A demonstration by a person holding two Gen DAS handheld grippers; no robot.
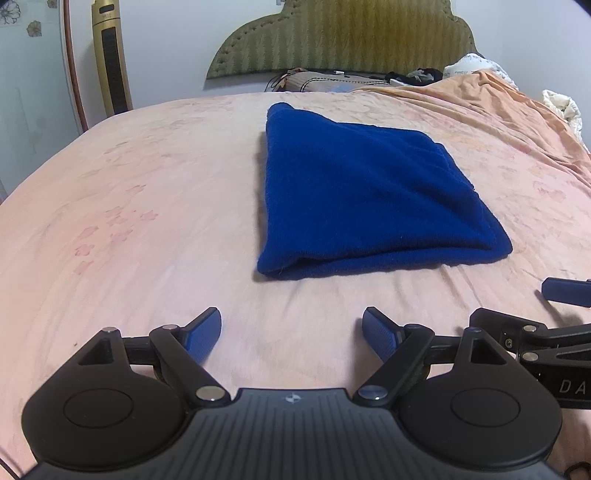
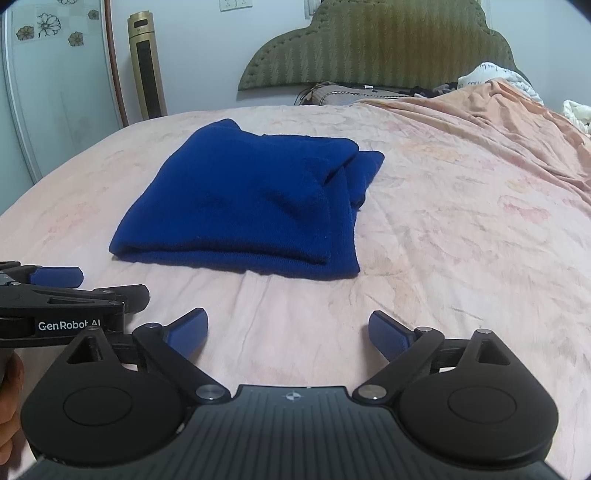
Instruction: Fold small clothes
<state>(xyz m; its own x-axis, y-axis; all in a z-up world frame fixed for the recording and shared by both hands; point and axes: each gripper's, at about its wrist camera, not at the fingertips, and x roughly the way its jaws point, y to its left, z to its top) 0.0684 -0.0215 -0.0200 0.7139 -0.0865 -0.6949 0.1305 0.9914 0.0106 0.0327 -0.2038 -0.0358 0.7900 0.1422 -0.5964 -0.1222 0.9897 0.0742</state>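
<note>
A dark blue knitted garment [image 1: 362,192] lies folded into a thick rectangle on the pink bedsheet [image 1: 147,221]. In the right wrist view the same garment [image 2: 251,206] shows stacked layers along its right side. My left gripper [image 1: 291,325] hovers just short of the garment's near edge, open, with nothing between its blue pads. My right gripper [image 2: 288,326] stands open beside it, also short of the near edge and holding nothing. Each gripper shows at the edge of the other's view: the right one [image 1: 554,295] and the left one [image 2: 74,288].
A green padded headboard [image 1: 343,33] stands at the far end, with pillows and crumpled bedding [image 2: 498,79] at the back right. A gold tower fan [image 2: 146,66] and a glass door [image 2: 48,81] are at the left. A hand [image 2: 9,398] shows at the lower left.
</note>
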